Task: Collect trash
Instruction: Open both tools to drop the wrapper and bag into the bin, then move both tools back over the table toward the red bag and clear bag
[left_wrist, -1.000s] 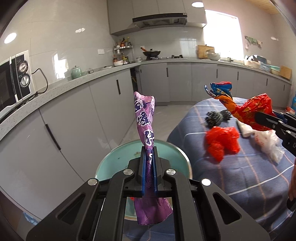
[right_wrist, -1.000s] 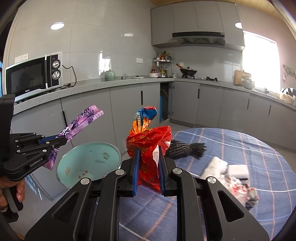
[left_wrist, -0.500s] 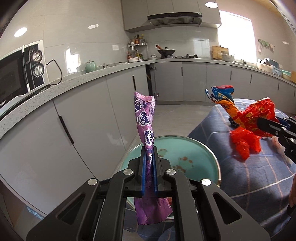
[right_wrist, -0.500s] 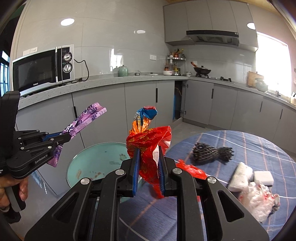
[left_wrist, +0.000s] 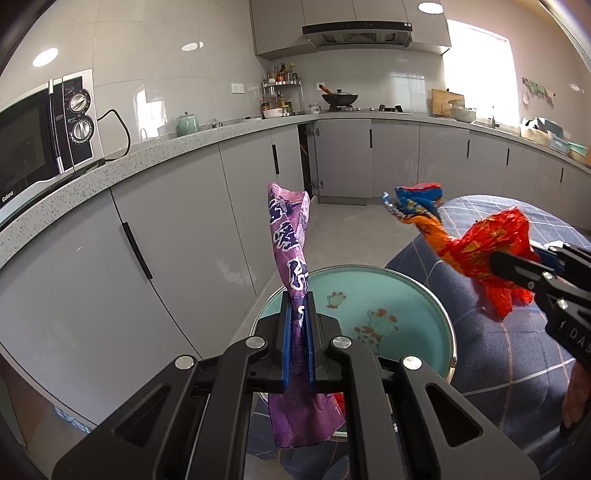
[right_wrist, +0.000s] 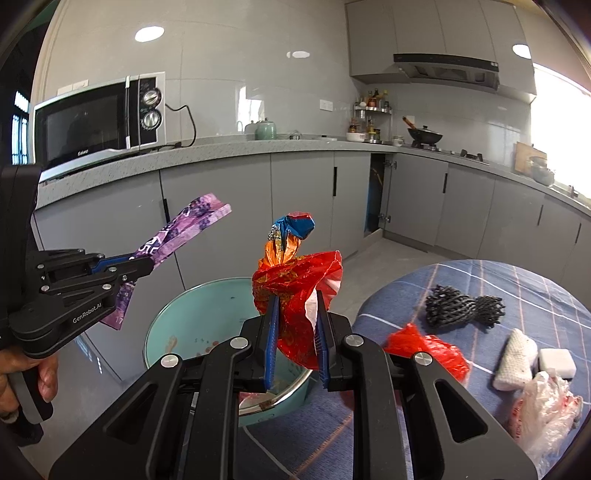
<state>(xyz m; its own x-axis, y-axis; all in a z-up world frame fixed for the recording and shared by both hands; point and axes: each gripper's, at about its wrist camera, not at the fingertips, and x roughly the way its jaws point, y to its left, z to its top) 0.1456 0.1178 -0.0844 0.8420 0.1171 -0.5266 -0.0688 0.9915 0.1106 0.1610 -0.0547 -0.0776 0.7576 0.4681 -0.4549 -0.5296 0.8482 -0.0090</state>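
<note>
Over by the teal basin (left_wrist: 436, 314), both grippers are up in the air with trash in them. The left gripper (left_wrist: 297, 343) has its blue pads pressed flat against a long purple wrapper (left_wrist: 290, 254), which stands up above the fingers and hangs out crumpled below them; it sits over the near-left rim of the basin. From the other side the same left gripper (right_wrist: 122, 267) shows to the left of the basin, with the purple wrapper (right_wrist: 184, 230) angled up and away from it.

The right gripper (right_wrist: 295, 336) is clamped on a crinkled red snack bag (right_wrist: 295, 280) whose twisted top turns orange and blue; the bag bulges between the pads, so the fingers stand a little apart around it. It hangs over the basin's right edge, on the side nearest the table. In the left camera the right gripper (left_wrist: 517, 271) reaches in from the right of the basin, red snack bag (left_wrist: 487, 247) pointing toward the purple one, the two apart.

The basin has cartoon animals printed inside and some reddish scraps at the bottom. To the right of the basin, on the blue checked tablecloth (right_wrist: 480, 280), lie a red plastic scrap (right_wrist: 428, 349) just beside the basin, a black mesh net (right_wrist: 461, 306) farther off, a white sponge pair (right_wrist: 532, 358), and a clear plastic bag (right_wrist: 546, 406) at the far edge
</note>
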